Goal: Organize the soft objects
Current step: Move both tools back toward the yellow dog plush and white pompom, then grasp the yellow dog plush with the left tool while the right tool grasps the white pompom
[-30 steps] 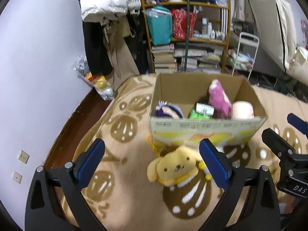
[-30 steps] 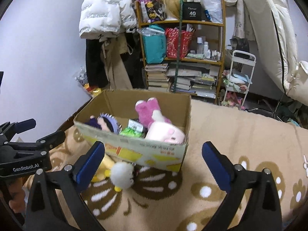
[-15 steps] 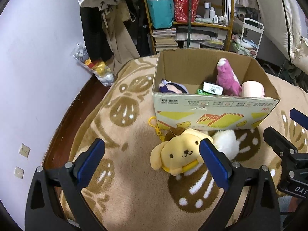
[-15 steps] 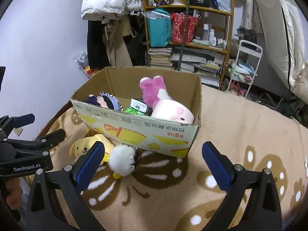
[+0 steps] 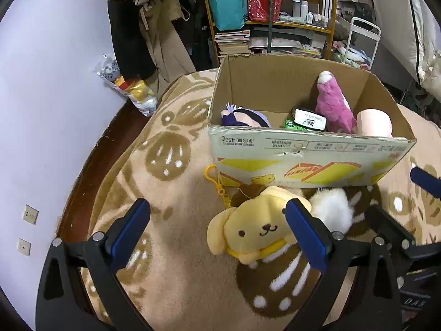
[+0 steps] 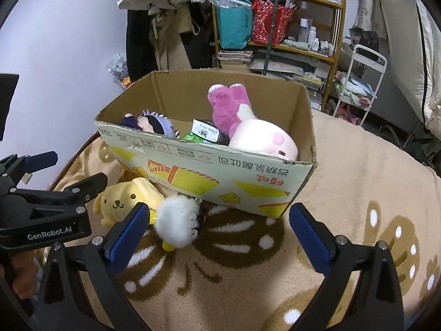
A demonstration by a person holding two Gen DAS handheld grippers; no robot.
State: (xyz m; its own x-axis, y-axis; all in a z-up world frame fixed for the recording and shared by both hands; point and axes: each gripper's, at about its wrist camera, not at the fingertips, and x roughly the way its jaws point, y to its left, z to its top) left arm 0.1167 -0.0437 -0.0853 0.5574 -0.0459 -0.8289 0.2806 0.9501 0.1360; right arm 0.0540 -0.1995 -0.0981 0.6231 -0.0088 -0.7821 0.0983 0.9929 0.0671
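A cardboard box (image 5: 308, 149) (image 6: 209, 168) stands on a patterned blanket and holds a magenta plush (image 5: 333, 104) (image 6: 228, 104), a pink plush (image 6: 261, 138), a dark-haired doll (image 5: 245, 117) (image 6: 154, 122) and a green packet (image 5: 306, 118). In front of it lie a yellow dog plush (image 5: 256, 226) (image 6: 126, 195) and a white fluffy toy (image 5: 330, 209) (image 6: 177, 218). My left gripper (image 5: 217, 234) hovers open over the blanket, its right finger across the dog plush. My right gripper (image 6: 217, 240) is open in front of the box, the white toy beside its left finger.
The beige and brown blanket (image 5: 176, 270) (image 6: 358, 182) covers the surface, with dark wood flooring (image 5: 91, 162) along its left edge. Behind the box stand a crowded shelf (image 6: 289, 22), hanging coats (image 6: 162, 27) and a white trolley (image 6: 358, 82). A plastic bag (image 5: 129, 88) lies by the wall.
Both grippers have risen and tilted down, so the box interior shows more. The dog plush and white toy sit closer in the left wrist view. Nothing was picked up.
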